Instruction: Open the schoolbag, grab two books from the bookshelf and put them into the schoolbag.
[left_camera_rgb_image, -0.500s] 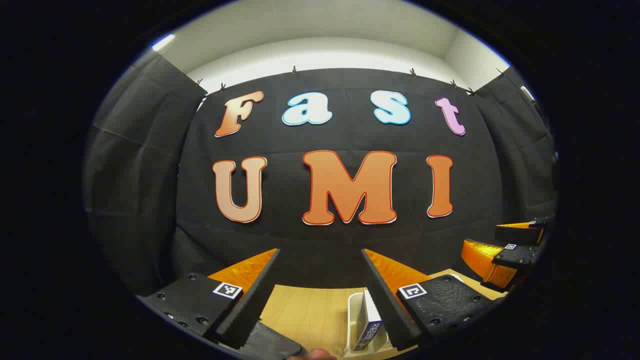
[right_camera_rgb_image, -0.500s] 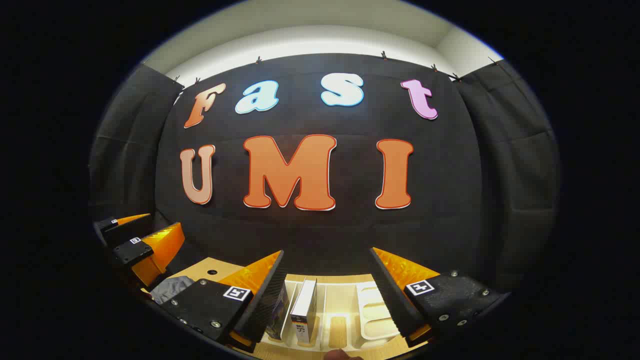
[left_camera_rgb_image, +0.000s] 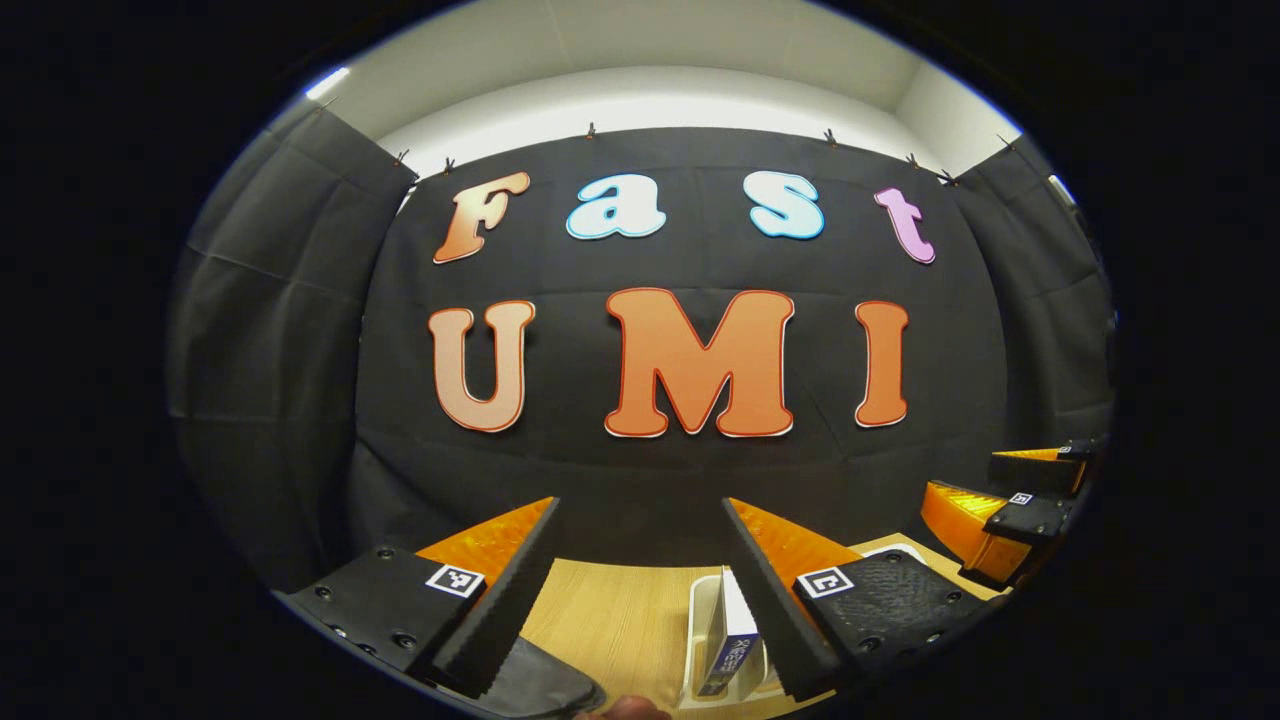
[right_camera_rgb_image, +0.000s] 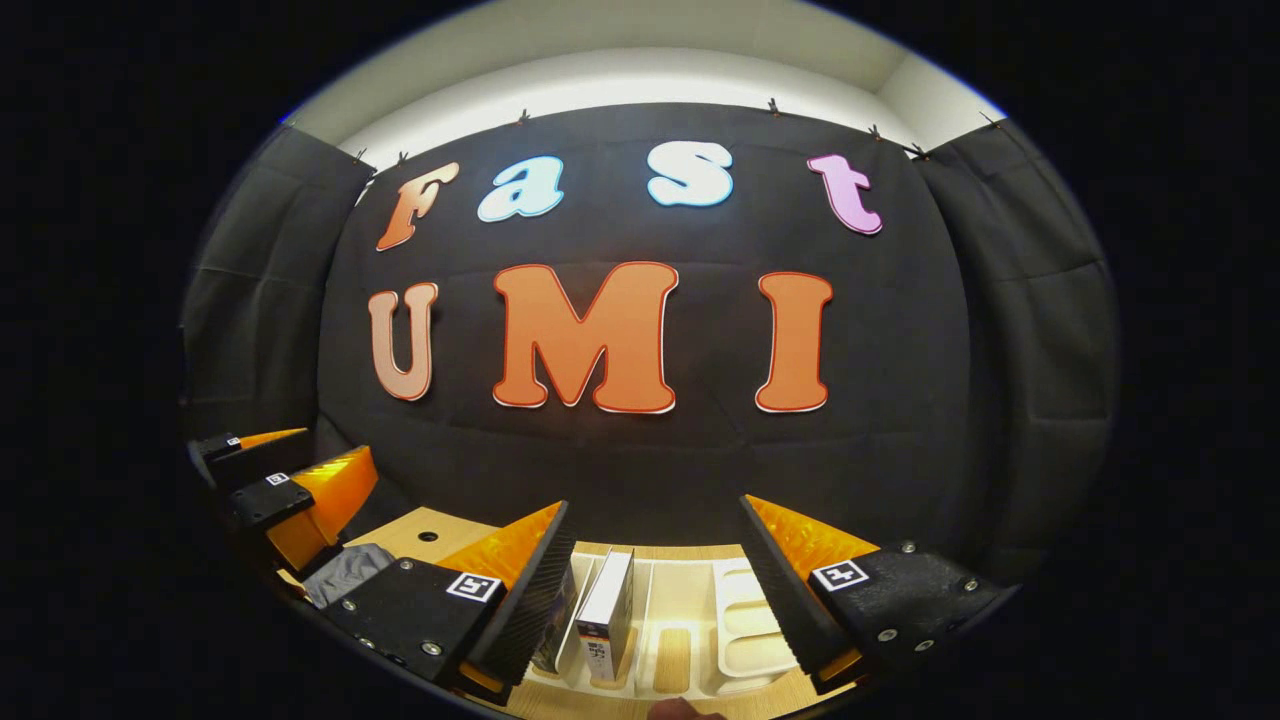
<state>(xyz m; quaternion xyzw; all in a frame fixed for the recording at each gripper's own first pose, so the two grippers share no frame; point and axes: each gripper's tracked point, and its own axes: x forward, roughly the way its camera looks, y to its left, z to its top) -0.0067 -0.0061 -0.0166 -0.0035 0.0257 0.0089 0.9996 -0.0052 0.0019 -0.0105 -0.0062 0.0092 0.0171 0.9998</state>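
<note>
Both hand-held grippers, left (left_camera_rgb_image: 640, 590) and right (right_camera_rgb_image: 655, 590), hover wide apart, gripping nothing, tipped slightly lower than before. Books (right_camera_rgb_image: 607, 610) stand in the bookshelf (right_camera_rgb_image: 750, 625) on the counter (left_camera_rgb_image: 610, 620); the schoolbag (right_camera_rgb_image: 345, 572) lies left.

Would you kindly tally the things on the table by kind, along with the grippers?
Books: 2, a white-spined one and a darker one beside it
Bookshelf: 1
Schoolbag: 1
Grippers: 2, left gripper and right gripper, jaws apart
Total: 6

Both tongs (left_camera_rgb_image: 640, 560) (right_camera_rgb_image: 655, 560) raised, agape.
</note>
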